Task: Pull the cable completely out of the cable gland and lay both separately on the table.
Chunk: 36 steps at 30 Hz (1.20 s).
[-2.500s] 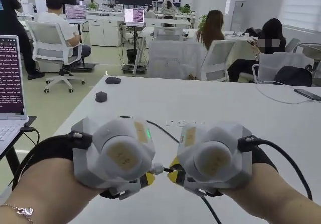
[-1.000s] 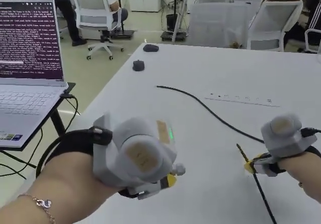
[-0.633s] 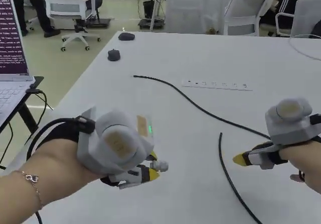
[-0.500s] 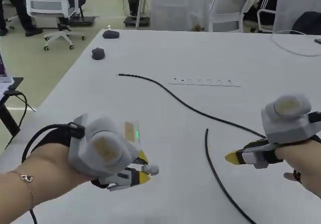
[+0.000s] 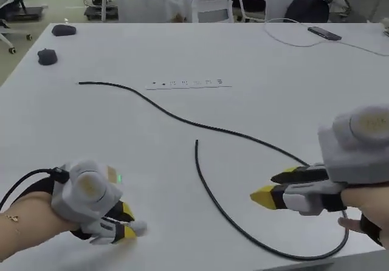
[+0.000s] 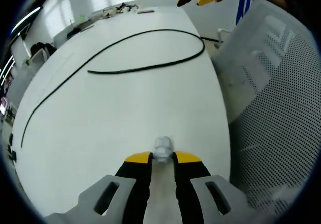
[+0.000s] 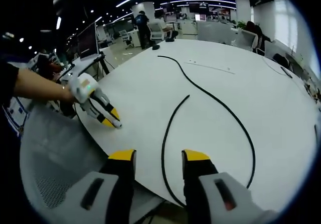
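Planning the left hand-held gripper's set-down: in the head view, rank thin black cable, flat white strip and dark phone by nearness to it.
1. Thin black cable, right of left hand-held gripper.
2. Flat white strip, mid-table.
3. Dark phone, far right.

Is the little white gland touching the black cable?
Apart. The head view shows bare table between the gland, held by the left hand-held gripper, and the cable.
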{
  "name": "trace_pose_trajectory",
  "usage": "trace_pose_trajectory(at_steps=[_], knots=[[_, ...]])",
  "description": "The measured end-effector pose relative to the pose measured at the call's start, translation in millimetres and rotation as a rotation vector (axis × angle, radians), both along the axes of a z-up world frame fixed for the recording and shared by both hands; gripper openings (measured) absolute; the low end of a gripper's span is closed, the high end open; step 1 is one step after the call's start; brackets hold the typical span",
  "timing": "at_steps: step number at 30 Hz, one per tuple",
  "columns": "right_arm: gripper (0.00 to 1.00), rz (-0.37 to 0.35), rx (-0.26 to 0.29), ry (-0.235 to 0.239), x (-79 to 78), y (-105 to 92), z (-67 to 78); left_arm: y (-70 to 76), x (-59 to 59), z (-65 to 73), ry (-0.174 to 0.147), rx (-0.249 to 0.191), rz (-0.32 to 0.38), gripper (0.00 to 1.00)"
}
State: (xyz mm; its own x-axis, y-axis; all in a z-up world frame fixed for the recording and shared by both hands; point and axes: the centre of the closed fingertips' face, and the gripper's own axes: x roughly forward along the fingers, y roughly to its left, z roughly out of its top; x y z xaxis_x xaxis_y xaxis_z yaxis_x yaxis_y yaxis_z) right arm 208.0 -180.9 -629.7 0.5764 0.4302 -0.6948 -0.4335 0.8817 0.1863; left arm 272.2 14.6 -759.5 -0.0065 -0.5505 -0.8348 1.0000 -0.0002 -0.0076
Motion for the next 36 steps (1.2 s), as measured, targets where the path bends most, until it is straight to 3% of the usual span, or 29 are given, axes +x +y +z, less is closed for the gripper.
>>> trace_pose_trajectory(at_steps=[6,8,10,14,15,16,18,20,23,25,26,28,30,33,36], knots=[[0.39,0.002,-0.008,0.014,-15.9,0.5,3.2,10.6,-2.6,14.3,-0.003,0.001,0.035,0.31],[0.40,-0.002,0.001,0.020,-19.1,2.2,4.3,16.0,-10.7,25.8,-0.040,0.003,0.002,0.31],[0.38,-0.015,0.020,0.009,-22.3,6.2,7.5,23.8,-22.9,37.8,-0.025,0.000,0.022,0.33],[0.39,-0.020,0.095,0.025,-30.2,18.9,8.5,41.4,-48.4,63.4,-0.019,0.007,0.042,0.48],[0.38,-0.022,0.101,0.031,-32.2,20.5,7.2,52.5,-63.3,69.2,0.026,0.038,0.043,0.46],[0.38,-0.020,0.102,0.037,-34.1,22.1,6.1,58.6,-69.4,73.7,0.038,0.048,0.064,0.44],[0.38,-0.010,0.092,0.056,-39.9,25.8,2.3,67.7,-77.3,87.2,0.027,0.024,0.098,0.41],[0.38,0.015,0.082,0.086,-46.3,31.1,-0.3,81.2,-86.5,96.8,0.082,0.014,0.212,0.42],[0.39,0.064,0.055,0.116,-53.4,37.2,-2.6,96.0,-88.1,111.3,0.070,-0.030,0.307,0.41],[0.40,0.074,0.046,0.122,-54.8,39.4,-2.1,107.6,-78.4,119.7,0.041,-0.068,0.446,0.44],[0.40,0.074,0.046,0.126,-55.1,39.8,-1.5,111.4,-71.1,125.4,0.010,-0.106,0.508,0.45],[0.41,0.068,0.045,0.129,-55.1,39.7,-1.1,116.0,-64.0,131.2,-0.010,-0.151,0.593,0.45],[0.43,0.063,0.036,0.139,-57.2,39.6,-2.1,121.2,-60.8,135.2,-0.006,-0.204,0.670,0.43],[0.42,0.042,0.048,0.131,-58.2,41.3,-2.3,126.0,-62.2,138.9,0.050,-0.290,0.781,0.40],[0.42,0.015,0.071,0.127,-57.7,44.3,-1.8,132.2,-62.0,141.0,0.034,-0.315,0.829,0.40]])
